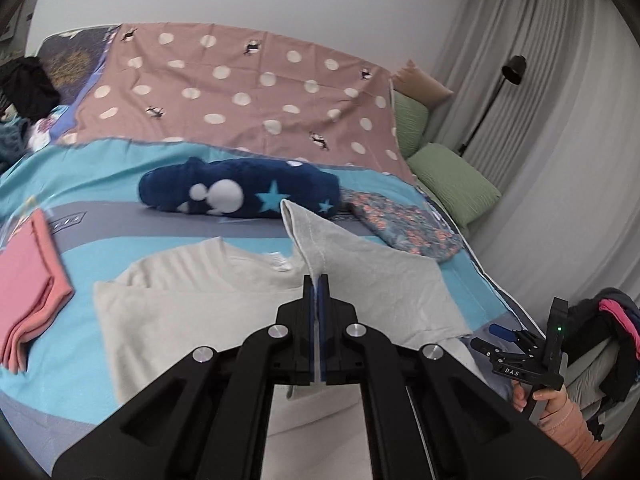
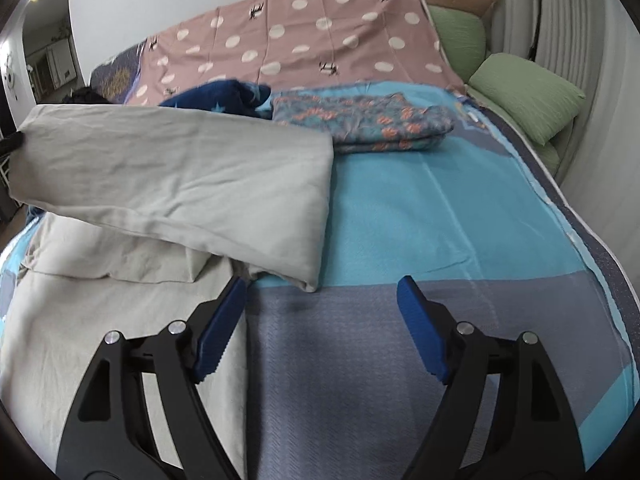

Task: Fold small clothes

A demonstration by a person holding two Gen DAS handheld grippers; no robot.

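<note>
Partly hidden: left gripper pinches beige shirt sleeve; right gripper jaws spread, empty.

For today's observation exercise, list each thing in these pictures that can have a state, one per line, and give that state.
Left gripper: shut on the shirt's sleeve edge.
Right gripper: open, empty, over the bed.
Shirt: cream, spread flat, one sleeve lifted and partly folded over.
Pink garment: folded.
Floral garment: folded.
Navy blanket: rolled up.
Floor lamp: appears off.
Curtain: drawn.
</note>
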